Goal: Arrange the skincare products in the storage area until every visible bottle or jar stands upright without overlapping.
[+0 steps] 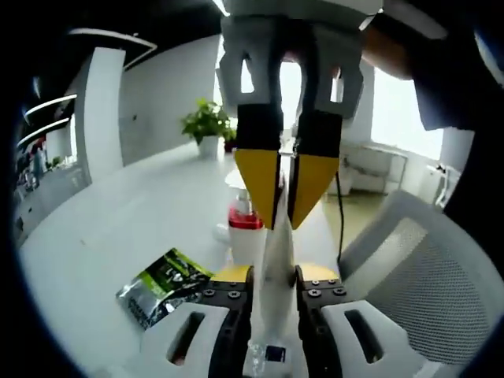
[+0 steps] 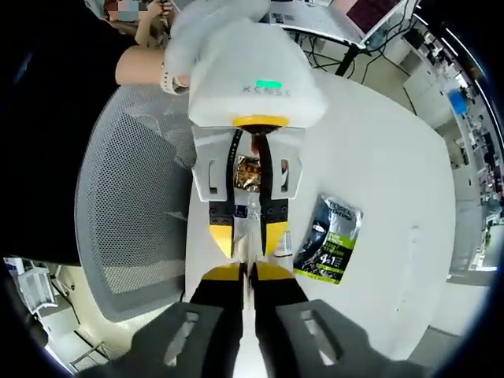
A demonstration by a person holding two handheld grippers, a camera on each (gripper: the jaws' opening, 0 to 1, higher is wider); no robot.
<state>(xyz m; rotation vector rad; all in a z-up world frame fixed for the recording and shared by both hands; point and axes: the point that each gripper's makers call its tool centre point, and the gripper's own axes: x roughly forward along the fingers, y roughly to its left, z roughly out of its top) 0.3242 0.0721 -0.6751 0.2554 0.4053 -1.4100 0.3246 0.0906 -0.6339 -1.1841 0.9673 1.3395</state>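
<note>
My left gripper (image 1: pixel 274 277) and right gripper (image 2: pixel 250 274) meet tip to tip, both pinching one slim white tube (image 1: pixel 276 260) above the white table (image 1: pixel 134 228). A glossy green-black sachet (image 1: pixel 161 285) lies flat just beside; a red-collared white bottle (image 1: pixel 246 228) stands upright behind; a grey mesh chair (image 1: pixel 425 276) flanks the edge

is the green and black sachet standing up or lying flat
Lying flat. The sachet rests face-up on the white table, its printed front visible in both gripper views, beside the left gripper.
</note>
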